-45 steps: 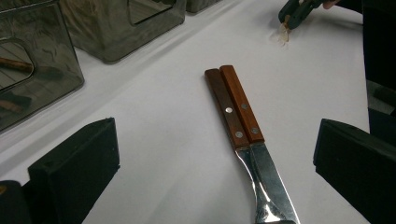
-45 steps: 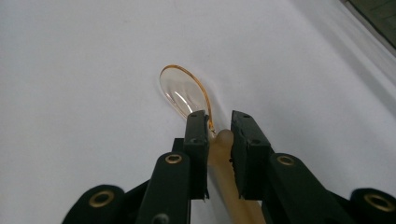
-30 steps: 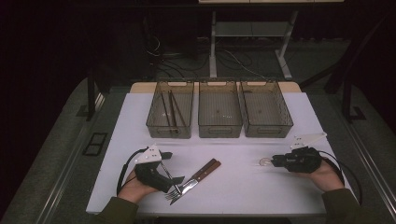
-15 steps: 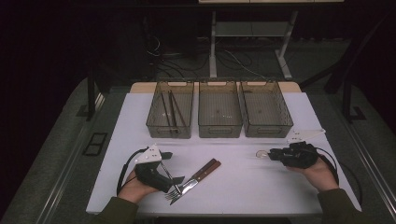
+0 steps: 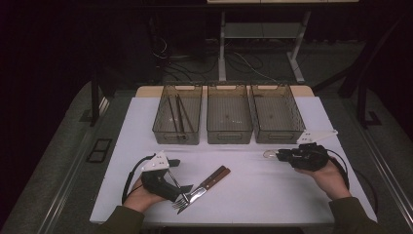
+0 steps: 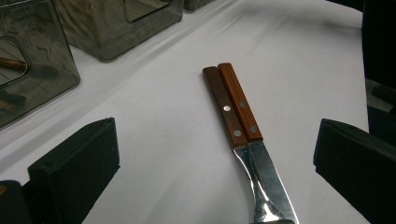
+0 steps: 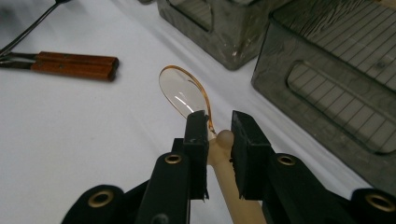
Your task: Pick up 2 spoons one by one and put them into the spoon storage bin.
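Note:
A clear amber plastic spoon [image 7: 184, 93] is held by its pale handle in my right gripper [image 7: 219, 135], which is shut on it; the bowl points away from the jaws. In the high view that right gripper [image 5: 282, 155] hovers at the table's right, in front of the right bin, with the spoon [image 5: 269, 154] sticking out to the left. A knife and a fork with brown wooden handles [image 6: 231, 105] lie side by side on the white table. My left gripper [image 6: 215, 168] stands open around their metal ends without touching them, seen at the front left as the left gripper [image 5: 182, 191].
Three smoky see-through bins stand in a row at the back: the left bin [image 5: 176, 137] holds several long utensils, the middle bin [image 5: 229, 136] and right bin [image 5: 278, 136] look bare. The table's front edge runs just below both hands.
The right gripper has lifted the spoon a little and carried it toward the bins. The left gripper, knife and fork have stayed put.

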Demonstrator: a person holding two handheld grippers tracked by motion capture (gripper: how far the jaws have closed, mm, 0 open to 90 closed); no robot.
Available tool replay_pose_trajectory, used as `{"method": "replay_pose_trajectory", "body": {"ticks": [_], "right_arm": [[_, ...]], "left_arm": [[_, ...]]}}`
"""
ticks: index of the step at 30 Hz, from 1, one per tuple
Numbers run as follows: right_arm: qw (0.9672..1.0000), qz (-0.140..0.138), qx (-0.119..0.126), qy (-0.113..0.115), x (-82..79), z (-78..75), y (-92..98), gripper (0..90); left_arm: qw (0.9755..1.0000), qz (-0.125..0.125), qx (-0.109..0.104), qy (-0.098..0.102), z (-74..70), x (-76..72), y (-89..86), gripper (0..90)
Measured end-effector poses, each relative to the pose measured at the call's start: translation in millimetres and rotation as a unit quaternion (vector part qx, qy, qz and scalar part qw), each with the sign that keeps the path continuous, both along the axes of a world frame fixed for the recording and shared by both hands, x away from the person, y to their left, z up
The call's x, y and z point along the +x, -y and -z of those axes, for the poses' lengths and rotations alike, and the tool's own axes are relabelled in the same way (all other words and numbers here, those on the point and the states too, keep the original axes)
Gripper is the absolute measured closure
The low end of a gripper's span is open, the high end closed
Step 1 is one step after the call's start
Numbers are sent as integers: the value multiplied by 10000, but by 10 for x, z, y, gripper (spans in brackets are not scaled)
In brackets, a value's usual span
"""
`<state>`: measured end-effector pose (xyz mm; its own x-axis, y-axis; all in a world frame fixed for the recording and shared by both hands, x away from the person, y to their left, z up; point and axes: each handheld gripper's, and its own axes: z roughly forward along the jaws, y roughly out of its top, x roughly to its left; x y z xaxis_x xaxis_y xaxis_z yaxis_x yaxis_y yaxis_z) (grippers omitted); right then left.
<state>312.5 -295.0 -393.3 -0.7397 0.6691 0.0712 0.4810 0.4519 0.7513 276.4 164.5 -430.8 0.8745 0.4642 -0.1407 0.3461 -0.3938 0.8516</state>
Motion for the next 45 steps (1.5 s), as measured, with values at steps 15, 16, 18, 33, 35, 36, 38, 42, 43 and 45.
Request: {"method": "replay_pose_trajectory", "body": {"ticks": [15, 16, 18, 33, 35, 36, 38, 42, 43, 45], "right_arm": [[9996, 74, 243, 131, 206, -134, -196, 768], [9996, 76, 239, 144, 220, -140, -212, 768], [9995, 83, 278, 153, 246, -155, -242, 768], [9987, 90, 312, 387, 396, -289, -524, 768], [9987, 79, 279, 419, 427, -301, -556, 768], [9987, 80, 272, 433, 442, -306, -574, 768], [9985, 89, 299, 441, 474, -316, -604, 768], [9985, 60, 358, 410, 556, -333, -681, 768], [9985, 42, 372, 404, 576, -341, -707, 768], [9987, 34, 287, 419, 617, -362, -761, 767]], "left_arm": [[10000, -25, -51, -18, -2, -1, -1, 0], [10000, -28, -63, -17, -1, -4, 1, 0], [10000, -28, -64, -22, 0, -4, 2, 0], [9999, -34, -99, -21, 3, 2, -4, 0], [10000, -21, -84, -28, 2, 1, -4, 0], [10000, -22, -76, -31, 2, 1, -3, 0], [10000, -23, -93, -19, 4, 1, -3, 0], [9999, -36, -112, -22, 3, 2, -6, 0], [9999, -36, -116, -23, 3, 2, -6, 0], [9999, -32, -124, -22, 3, 1, -3, 0]]}}
